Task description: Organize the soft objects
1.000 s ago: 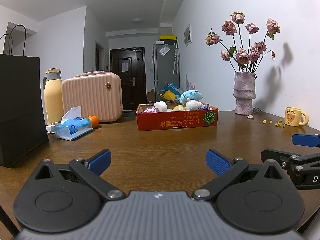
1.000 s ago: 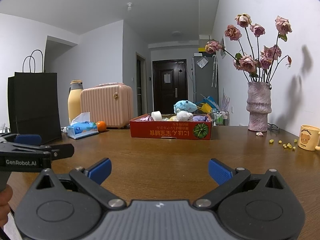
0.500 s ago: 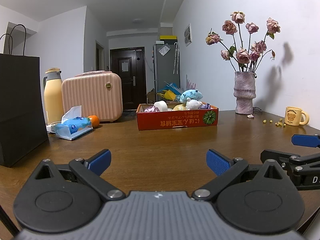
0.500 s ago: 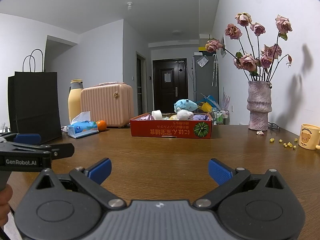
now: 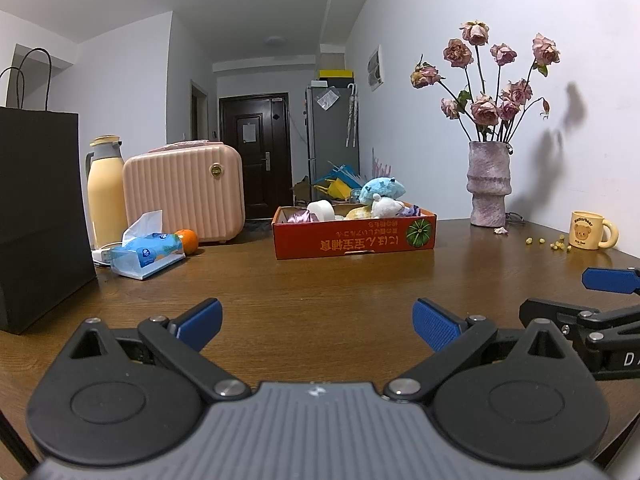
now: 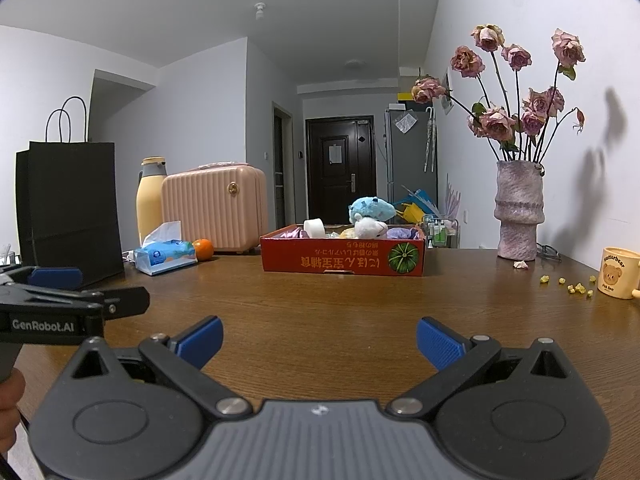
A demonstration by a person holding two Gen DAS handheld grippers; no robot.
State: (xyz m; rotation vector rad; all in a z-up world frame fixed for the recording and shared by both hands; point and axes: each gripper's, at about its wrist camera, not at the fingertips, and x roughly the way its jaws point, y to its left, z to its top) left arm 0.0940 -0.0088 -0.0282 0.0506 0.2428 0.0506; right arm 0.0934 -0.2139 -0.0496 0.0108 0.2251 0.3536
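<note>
Plainly both grippers, left (image 5: 316,322) and right (image 6: 318,340), gape empty; the plush (image 5: 382,192) looks light and squashy, best pinched mid-body.

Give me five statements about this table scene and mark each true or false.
1. Both tools, left and right, are open and hold nothing. True.
2. The blue plush lies on the bare table. False: it sits in the red box.
3. The orange is beside the tissue pack. True.
4. The vase has tipped over. False: it stands upright with roses in it.
5. The mug stands inside the box. False: it stands on the table, far right.
</note>
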